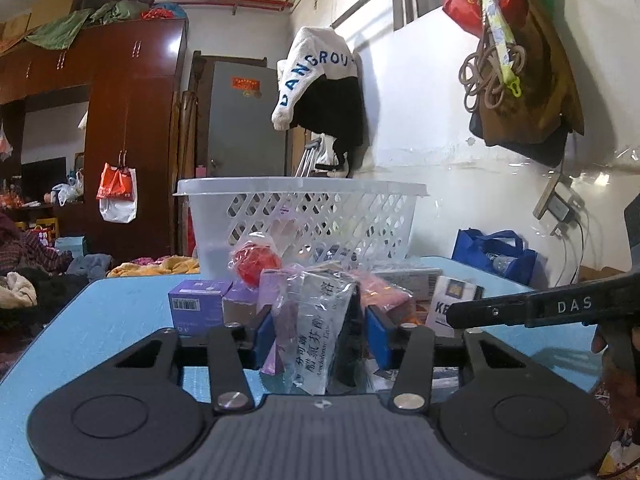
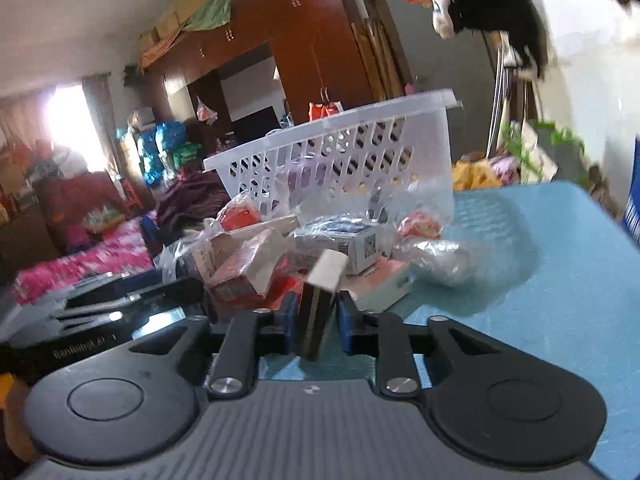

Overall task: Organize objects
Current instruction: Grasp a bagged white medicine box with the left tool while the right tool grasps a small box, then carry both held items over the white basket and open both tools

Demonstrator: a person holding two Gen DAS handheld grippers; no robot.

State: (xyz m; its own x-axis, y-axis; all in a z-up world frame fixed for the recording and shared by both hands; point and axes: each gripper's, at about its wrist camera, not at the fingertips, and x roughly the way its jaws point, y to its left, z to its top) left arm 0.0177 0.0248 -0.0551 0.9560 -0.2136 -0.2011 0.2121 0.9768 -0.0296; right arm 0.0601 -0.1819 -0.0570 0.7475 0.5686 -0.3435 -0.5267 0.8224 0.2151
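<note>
The left tongs [image 1: 320, 332] are clenched on a clear plastic packet [image 1: 316, 320]. The packet is crinkled and see-through, printed with dark Chinese characters running down its face, and a purple carton shows through it on one side. It stands upright between the blue pads [image 1: 265, 338], in front of the white basket [image 1: 304, 216].

The right tongs [image 2: 316, 316] are clenched on a small box [image 2: 320, 300]. The box is narrow, with a pale top face and dark sides carrying light vertical stripes; it leans slightly to one side between the pads. It also sits in front of the white basket [image 2: 340, 148].

The basket is white translucent plastic with a slotted lattice wall and a broad flat rim. It stands on the blue desk [image 1: 100, 320]. Several items are dimly visible through its wall.

Between the basket and both tongs lies a pile of loose goods: a purple box [image 1: 196, 304] with a barcode, a red item in a clear bag [image 1: 256, 260], and a white box with a QR code [image 2: 360, 246].
</note>
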